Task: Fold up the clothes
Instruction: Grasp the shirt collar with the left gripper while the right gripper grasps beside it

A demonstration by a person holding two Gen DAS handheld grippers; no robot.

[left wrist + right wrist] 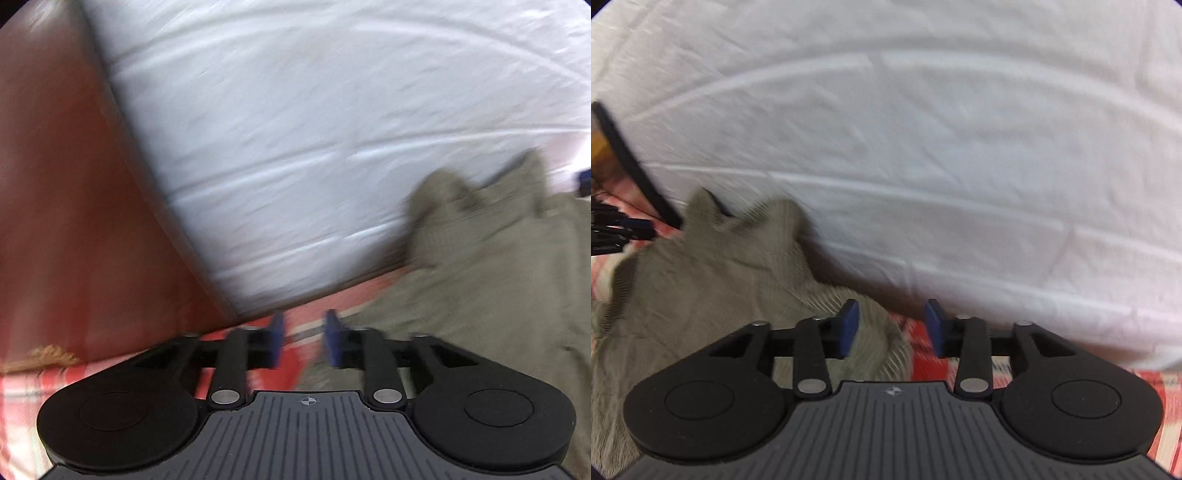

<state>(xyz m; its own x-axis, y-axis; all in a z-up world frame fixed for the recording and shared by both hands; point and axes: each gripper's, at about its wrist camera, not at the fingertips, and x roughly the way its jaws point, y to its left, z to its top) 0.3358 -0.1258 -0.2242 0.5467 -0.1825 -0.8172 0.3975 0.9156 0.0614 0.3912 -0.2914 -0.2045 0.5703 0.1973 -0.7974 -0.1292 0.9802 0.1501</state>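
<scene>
White creased sheet (314,129) filling most of both views, folds running across, spread over what looks like a mattress; also seen at (942,147). Reddish-brown padded panel (62,184) along sheet's left edge in left wrist view, upright or sloped, cannot tell which. Red and white checked cloth (258,328) underneath near edge of sheet, showing below both grippers, again at (923,354). Olive-green ribbed garment (498,258) crumpled in a loose heap, unfolded, lying on checked cloth with its far part up against sheet's near edge; in right wrist view same garment (701,280) at lower left. Dark strap or edging (631,162) running diagonally at left edge of right wrist view, nature unclear. Small tan fringed bit (48,356) at lower left, too blurred to name. Left gripper (304,341) angled down, blue pads (277,339) parted at moderate gap, nothing between, only checked cloth behind gap; garment's edge just beside right-hand pad, contact unclear. Right gripper (892,330) angled down, blue pads (849,326) parted at moderate gap, nothing gripped; left-hand pad over garment's ribbed edge, right-hand pad over checked cloth. Left gripper's fingers also visible at far left of right wrist view, beside garment. Both views motion-blurred.
</scene>
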